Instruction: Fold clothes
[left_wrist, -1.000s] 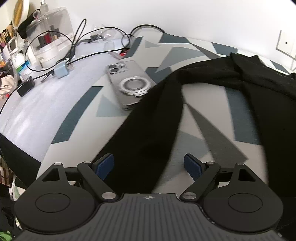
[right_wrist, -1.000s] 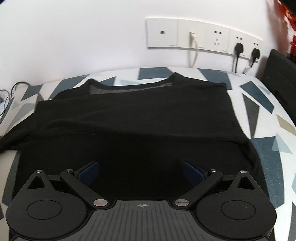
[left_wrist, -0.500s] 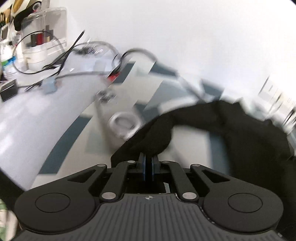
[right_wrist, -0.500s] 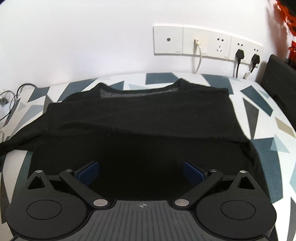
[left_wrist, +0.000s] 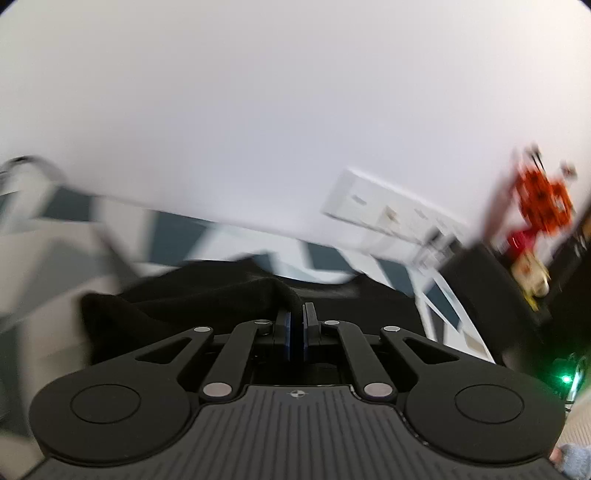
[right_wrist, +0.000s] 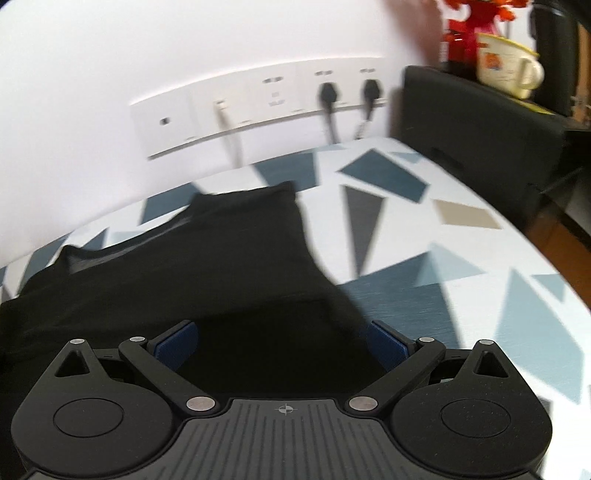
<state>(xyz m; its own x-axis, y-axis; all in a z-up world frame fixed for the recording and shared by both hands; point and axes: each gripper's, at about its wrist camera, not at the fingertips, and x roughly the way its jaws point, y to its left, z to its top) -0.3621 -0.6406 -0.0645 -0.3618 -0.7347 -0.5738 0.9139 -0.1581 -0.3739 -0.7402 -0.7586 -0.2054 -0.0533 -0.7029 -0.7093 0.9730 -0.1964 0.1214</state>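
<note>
Left hand-held gripper (left_wrist: 295, 326) pinches black shirt (left_wrist: 207, 299); right hand-held gripper (right_wrist: 282, 341) gapes wide above it.

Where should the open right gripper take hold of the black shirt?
Its right side edge, approached from the bare tablecloth on the right. That edge lies flat and exposed near the right gripper, while the left gripper already pinches the sleeve.
</note>
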